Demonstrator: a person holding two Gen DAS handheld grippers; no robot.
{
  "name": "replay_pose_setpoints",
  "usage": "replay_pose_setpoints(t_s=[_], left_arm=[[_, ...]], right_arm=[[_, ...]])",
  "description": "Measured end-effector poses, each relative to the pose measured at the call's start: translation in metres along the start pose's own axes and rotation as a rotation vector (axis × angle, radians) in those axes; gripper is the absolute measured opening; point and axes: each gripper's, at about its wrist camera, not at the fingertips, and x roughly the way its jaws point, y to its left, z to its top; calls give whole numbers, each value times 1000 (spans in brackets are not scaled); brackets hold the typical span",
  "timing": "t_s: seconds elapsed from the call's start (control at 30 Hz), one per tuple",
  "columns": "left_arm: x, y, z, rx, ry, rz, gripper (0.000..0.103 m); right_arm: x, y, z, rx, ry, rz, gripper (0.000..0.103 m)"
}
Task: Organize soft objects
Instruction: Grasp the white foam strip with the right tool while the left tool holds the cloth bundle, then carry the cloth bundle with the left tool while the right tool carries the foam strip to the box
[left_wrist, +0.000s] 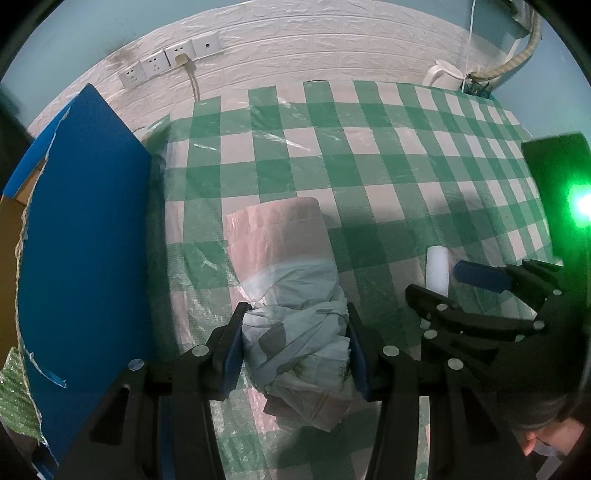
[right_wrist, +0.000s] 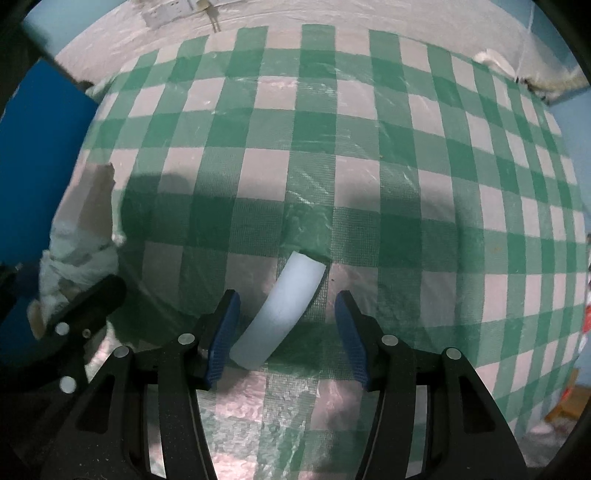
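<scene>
Soft bundled plastic bag (left_wrist: 295, 343), pale blue with a pink translucent sheet trailing toward the middle of the frame, lies on the green-and-white checked tablecloth (left_wrist: 369, 155) at lower centre of the left wrist view. The left gripper (left_wrist: 295, 350) is clamped on it: both blue pads press against the crumpled blue part from either side. In the right wrist view the same bundle shows at the left edge, blurred. A white foam strip (right_wrist: 280, 314), slightly curved, lies on the cloth at lower centre of the right wrist view, slanting from upper right to lower left. The right gripper (right_wrist: 286, 334) stands over it with jaws parted; the strip's lower end lies just beside the left blue pad, and I cannot tell if they touch, while the right pad is clear of it. In the left wrist view this gripper appears at the right edge, with the strip beside it. A blue board (left_wrist: 85, 236) leans at the left of the frame, and wall sockets (left_wrist: 166, 62) sit at upper left.
</scene>
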Motion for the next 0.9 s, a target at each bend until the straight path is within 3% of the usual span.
replay_pose_setpoints(t_s=[0.03,0.07,0.1,0.13,0.3,0.5,0.9], left_arm=[[0,0,0,-1,0,-1,49],[0,1,0,-3,1,-1,49],[-1,1,1,-6,0,0,49],[-2,2,1,-9,0,-2,49],[-7,2,2,-8,-11,-8,49],[-16,5,0,-7,-25,-2,49],[-51,7,-11,0,-81,36,49]], right_arm=[[1,4,0,-10,-4,-7,53],[2,12,0,-37,-12,-20,45],[3,18,0,-58,-19,-20,30],[2,22,0,-78,-23,-21,24],[1,34,1,-147,-38,-23,11],[-27,5,-21,-144,-60,8,11],[-75,3,-32,-200,-129,26,11]])
